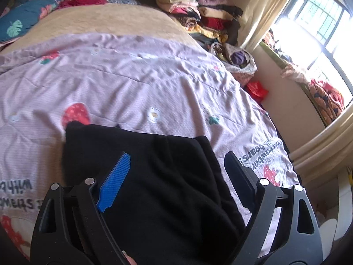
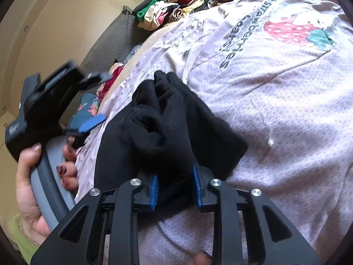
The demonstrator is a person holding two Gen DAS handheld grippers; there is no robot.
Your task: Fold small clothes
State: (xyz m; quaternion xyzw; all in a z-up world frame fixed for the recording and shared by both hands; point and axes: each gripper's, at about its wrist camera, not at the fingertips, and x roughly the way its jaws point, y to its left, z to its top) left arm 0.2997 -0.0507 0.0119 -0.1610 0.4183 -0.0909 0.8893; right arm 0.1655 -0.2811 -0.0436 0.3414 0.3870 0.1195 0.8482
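A garment (image 1: 154,176) lies on a quilt (image 1: 132,84) at the near edge of the bed (image 1: 106,22). In the left wrist view the left tool (image 1: 176,167) sits over it, one finger on each side. The right tool (image 2: 175,183) has the garment's near fold between its fingers. At the far right a pile of folded clothes (image 1: 198,6) rests beside the window (image 1: 320,22); a pillow (image 1: 26,15) lies far left.
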